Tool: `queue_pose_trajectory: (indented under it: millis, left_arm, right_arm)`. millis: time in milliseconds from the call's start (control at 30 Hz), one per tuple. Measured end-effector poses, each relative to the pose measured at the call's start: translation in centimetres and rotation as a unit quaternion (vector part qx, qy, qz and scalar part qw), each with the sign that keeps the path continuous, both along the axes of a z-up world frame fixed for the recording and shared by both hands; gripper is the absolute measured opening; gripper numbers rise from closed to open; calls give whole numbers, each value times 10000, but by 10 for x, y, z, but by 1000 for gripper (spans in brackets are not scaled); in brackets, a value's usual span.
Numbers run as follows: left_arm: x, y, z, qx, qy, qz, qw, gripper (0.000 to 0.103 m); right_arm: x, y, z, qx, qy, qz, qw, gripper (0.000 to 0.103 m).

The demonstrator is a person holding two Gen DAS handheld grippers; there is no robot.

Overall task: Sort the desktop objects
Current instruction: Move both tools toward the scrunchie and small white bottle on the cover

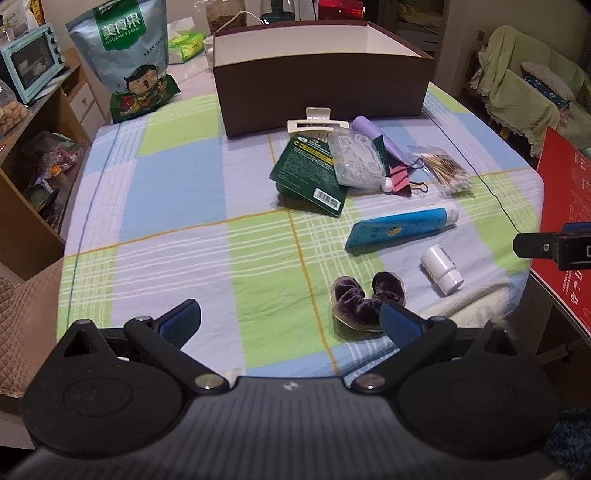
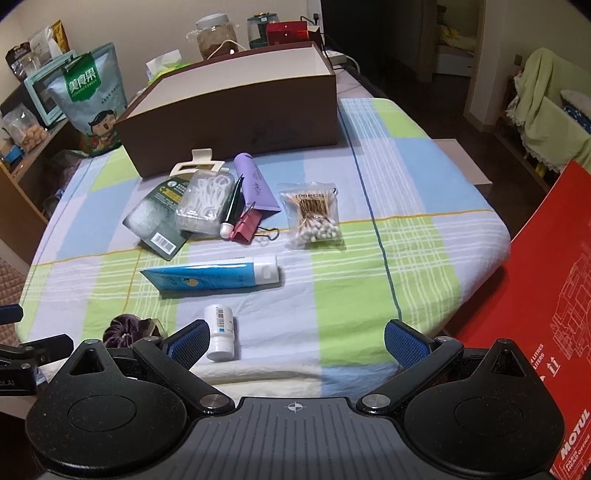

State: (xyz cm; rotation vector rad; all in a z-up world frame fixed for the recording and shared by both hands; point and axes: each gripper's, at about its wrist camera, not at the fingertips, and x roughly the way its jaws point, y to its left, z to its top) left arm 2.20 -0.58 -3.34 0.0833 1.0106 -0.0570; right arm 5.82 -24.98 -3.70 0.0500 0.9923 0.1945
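A brown open box [image 1: 321,88] [image 2: 236,107] stands at the back of the checked tablecloth. In front of it lie a cream hair claw [image 1: 314,120], a green card packet [image 1: 310,173], a floss-pick case [image 2: 205,201], a purple tube [image 2: 255,184], pink binder clips [image 2: 245,225] and a cotton-swab bag [image 2: 314,216]. Nearer lie a blue tube [image 1: 402,225] [image 2: 214,277], a small white bottle [image 1: 441,267] [image 2: 220,332] and a purple velvet scrunchie [image 1: 365,299] [image 2: 127,328]. My left gripper [image 1: 291,325] is open and empty, the scrunchie by its right finger. My right gripper [image 2: 295,343] is open and empty, the bottle beside its left finger.
A snack bag [image 1: 129,62] stands at the back left beside a shelf with a small teal oven [image 1: 31,62]. Jars and a red box [image 2: 286,31] sit behind the brown box. A red carton [image 2: 546,314] leans at the table's right edge. Covered chairs [image 1: 524,92] stand farther right.
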Motion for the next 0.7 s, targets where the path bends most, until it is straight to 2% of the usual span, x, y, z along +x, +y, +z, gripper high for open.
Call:
queue_pose_trajectory:
  millis: [433, 700]
  left_arm:
    - [17, -7, -10, -152, 124, -236, 9995, 102]
    - [31, -17, -22, -273, 289, -571, 9976, 93]
  right_arm:
    - [13, 4, -8, -63, 120, 44, 9999, 103]
    - [23, 7, -13, -69, 199, 60, 9998, 103]
